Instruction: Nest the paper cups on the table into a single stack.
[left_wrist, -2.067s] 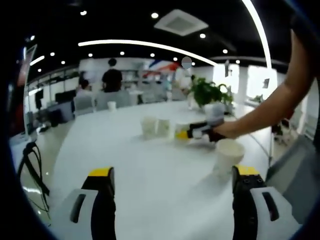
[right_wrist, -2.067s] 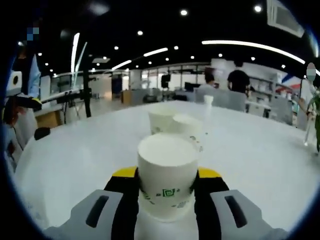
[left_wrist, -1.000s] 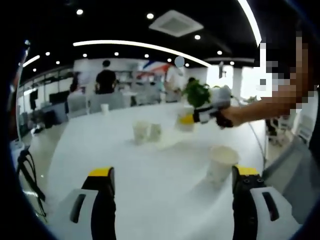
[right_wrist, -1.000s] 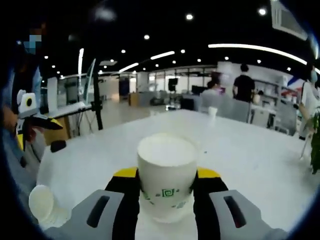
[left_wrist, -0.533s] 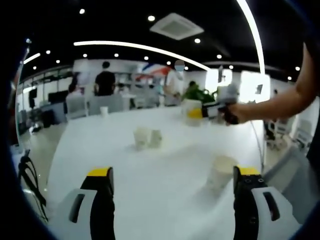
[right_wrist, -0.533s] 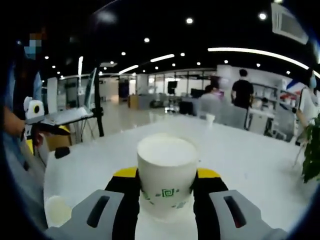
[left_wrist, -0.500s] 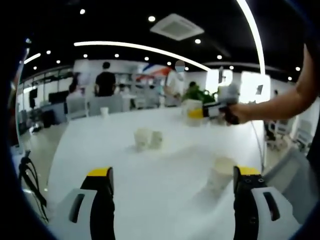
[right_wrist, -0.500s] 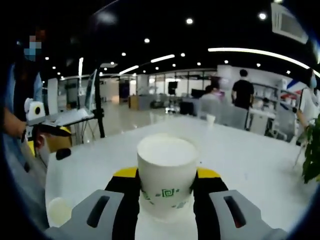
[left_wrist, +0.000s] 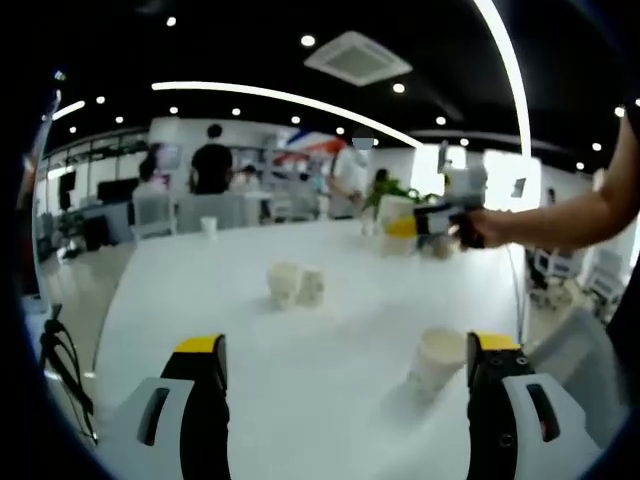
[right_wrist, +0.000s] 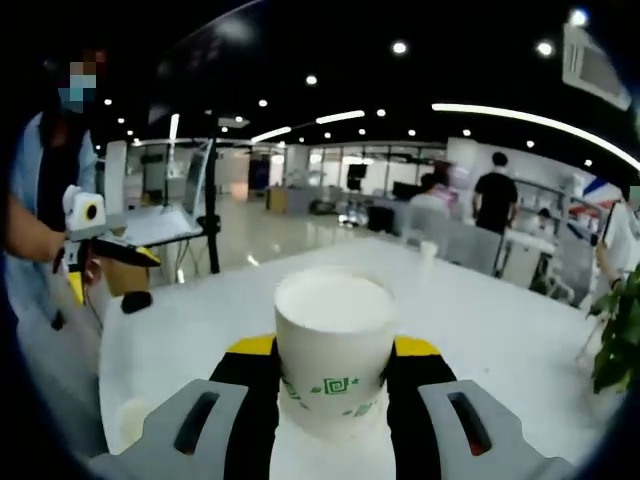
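In the left gripper view we see the left claw (left_wrist: 343, 385) spread wide, nothing between its yellow-tipped jaws, poised above a broad white worktop (left_wrist: 250, 330). A single paper cup (left_wrist: 437, 362) stands upright on the worktop just beside the claw's right jaw, not touching it as far as we can tell. Farther out, near the middle of the worktop, two more cups (left_wrist: 293, 285) stand close together. Beyond them the right claw (left_wrist: 400, 226) comes in from the right, held in a person's hand (left_wrist: 478, 228) above the worktop, with a held cup (left_wrist: 393, 217) gripped between its jaws.

In the right gripper view we see that right claw (right_wrist: 333, 365) closed on the held cup (right_wrist: 333, 345), which is upright and carries a small green mark low on its wall. The white worktop (right_wrist: 480, 330) stretches ahead, and a small far cup (right_wrist: 428, 250) stands near its far edge.

The room is a large open office with a dark ceiling, round spotlights and long curved light strips. People stand and sit at desks in the background. A leafy green plant (right_wrist: 612, 335) shows at the right.
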